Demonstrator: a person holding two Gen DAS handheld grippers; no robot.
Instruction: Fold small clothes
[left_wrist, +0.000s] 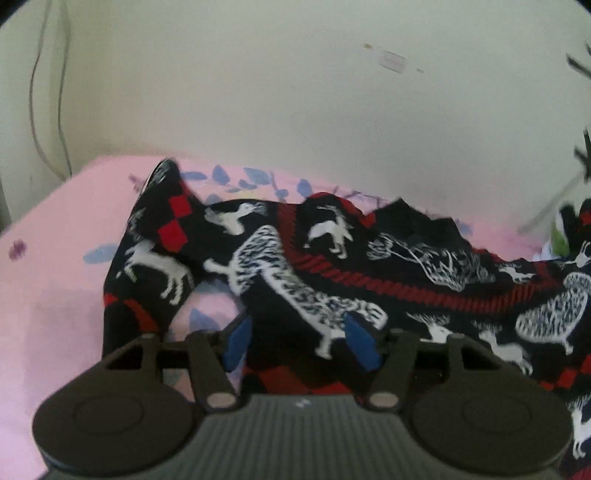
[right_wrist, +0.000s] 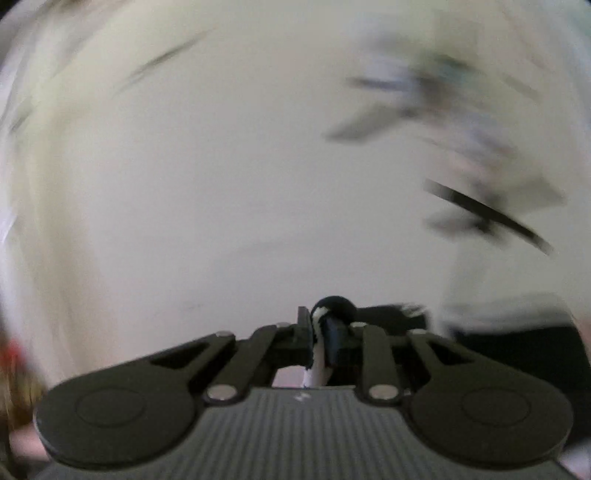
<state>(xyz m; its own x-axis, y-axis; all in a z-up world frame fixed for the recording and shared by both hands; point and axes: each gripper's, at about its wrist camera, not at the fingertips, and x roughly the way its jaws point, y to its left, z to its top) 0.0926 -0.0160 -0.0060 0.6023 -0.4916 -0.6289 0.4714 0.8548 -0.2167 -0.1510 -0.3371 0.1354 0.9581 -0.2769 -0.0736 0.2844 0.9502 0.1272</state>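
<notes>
Item 1. Black knitted garment (left_wrist: 332, 266) patterned with white deer and trees, red zigzag bands and red-and-black checks. It lies crumpled across the pink bed sheet with blue leaf print (left_wrist: 55, 295), running from a raised fold near the sheet's far left corner to the right edge of the left wrist view, where more of the same cloth is bunched. A gap under the left fold shows the pink sheet beneath.

Item 2. Left gripper (left_wrist: 301, 345), black, with blue pads (left_wrist: 360, 345). The jaws stand part-way apart, one blue pad on each side of a stretch of the garment's near edge. Cloth lies between them, but the pads do not appear to press on it.

Item 3. Right gripper (right_wrist: 325, 343), black, same build. Its jaws are nearly together, closed on a narrow bunch of black and white fabric (right_wrist: 319, 354) that rises between the fingers to a dark rounded lump at the tips. The frame is heavily blurred, so whether this fabric belongs to the patterned garment cannot be told.

Item 4. Off-white wall (left_wrist: 295, 110), behind the bed in the left view, with thin cables hanging at its left edge. The right view faces a similar pale surface, smeared with blur.
</notes>
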